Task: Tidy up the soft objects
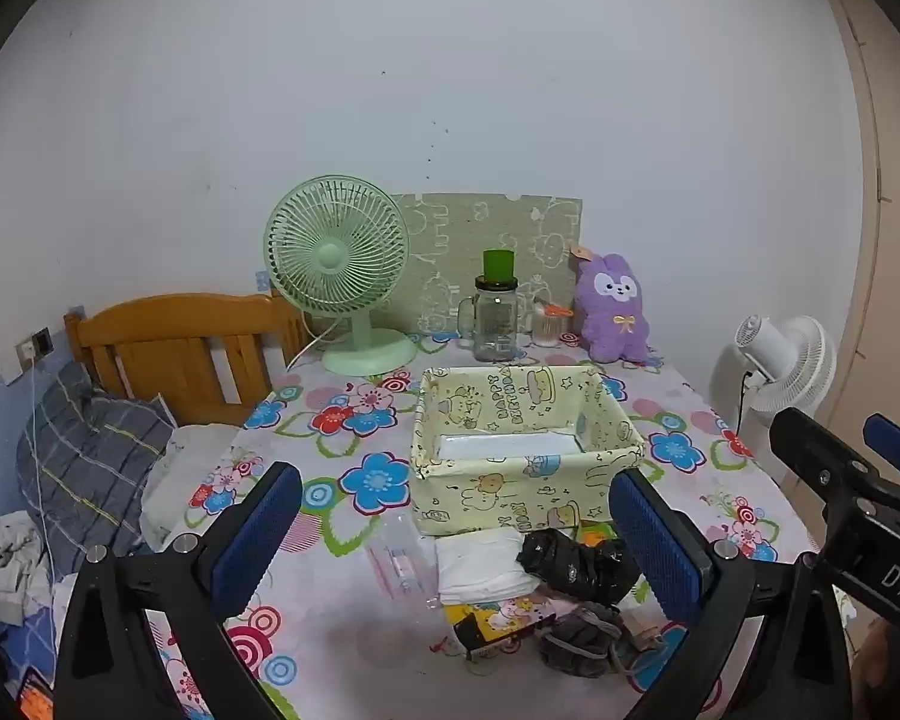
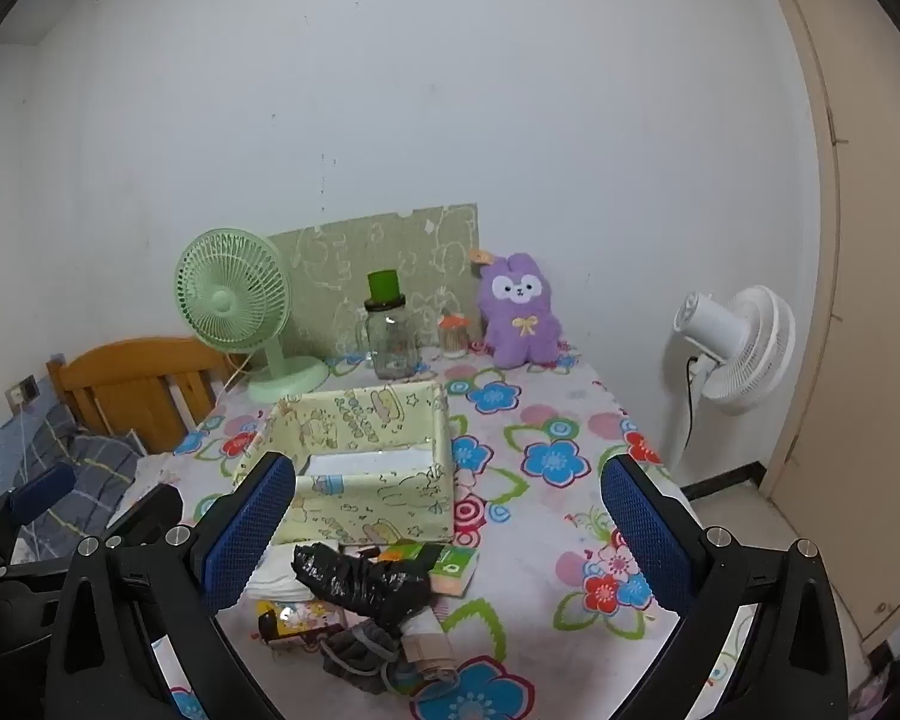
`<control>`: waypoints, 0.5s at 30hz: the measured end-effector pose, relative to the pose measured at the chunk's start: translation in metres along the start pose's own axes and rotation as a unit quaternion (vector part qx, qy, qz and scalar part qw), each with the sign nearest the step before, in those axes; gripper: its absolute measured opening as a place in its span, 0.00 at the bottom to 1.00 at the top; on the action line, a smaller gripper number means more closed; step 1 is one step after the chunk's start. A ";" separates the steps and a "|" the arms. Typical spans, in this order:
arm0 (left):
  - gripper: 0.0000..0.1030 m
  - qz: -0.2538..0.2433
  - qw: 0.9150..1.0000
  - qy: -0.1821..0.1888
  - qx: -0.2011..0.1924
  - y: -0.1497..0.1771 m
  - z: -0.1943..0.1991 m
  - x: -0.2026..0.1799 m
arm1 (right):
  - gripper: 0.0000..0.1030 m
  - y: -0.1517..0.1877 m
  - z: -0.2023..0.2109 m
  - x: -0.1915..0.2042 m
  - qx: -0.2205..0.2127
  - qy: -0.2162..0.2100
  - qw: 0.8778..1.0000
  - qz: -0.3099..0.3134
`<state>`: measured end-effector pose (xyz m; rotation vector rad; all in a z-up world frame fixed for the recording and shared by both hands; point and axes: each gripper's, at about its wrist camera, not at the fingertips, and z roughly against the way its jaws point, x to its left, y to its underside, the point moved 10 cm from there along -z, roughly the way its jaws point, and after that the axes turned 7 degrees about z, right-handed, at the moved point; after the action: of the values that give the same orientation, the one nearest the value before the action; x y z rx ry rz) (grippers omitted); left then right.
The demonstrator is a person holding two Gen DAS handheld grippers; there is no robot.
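— Left hand-held gripper [image 1: 456,546] and right hand-held gripper [image 2: 447,531]: both spread wide, pinching nothing, poised above the pile.

— Pile where?

— On the flower-print surface [image 2: 546,516], just before the empty pale-yellow cartoon-print fabric box [image 1: 525,450] — probably the destination. Folded white cloth [image 1: 480,567], crumpled black plastic bag [image 2: 360,582], grey knitted bundle [image 2: 357,651].

— Unclear?

— Items beneath the bag, partly hidden; pile's near edge hard to make out.
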<state>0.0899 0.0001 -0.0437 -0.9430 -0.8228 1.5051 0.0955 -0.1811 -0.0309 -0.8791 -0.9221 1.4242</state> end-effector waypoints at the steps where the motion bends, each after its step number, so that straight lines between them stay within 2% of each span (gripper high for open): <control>1: 1.00 -0.013 1.000 -0.007 0.005 0.001 0.000 0.000 | 1.00 0.000 0.001 0.000 -0.002 0.000 1.000 0.001; 10: 1.00 -0.004 1.000 -0.017 0.001 0.006 -0.005 -0.006 | 1.00 -0.002 0.002 -0.005 -0.005 0.014 1.000 0.007; 15: 1.00 0.008 1.000 -0.008 -0.001 0.000 0.002 0.009 | 1.00 -0.002 0.004 -0.001 -0.006 0.012 1.000 0.016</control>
<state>0.0875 0.0091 -0.0435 -0.9406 -0.8303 1.5279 0.0931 -0.1821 -0.0277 -0.9205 -0.9039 1.4336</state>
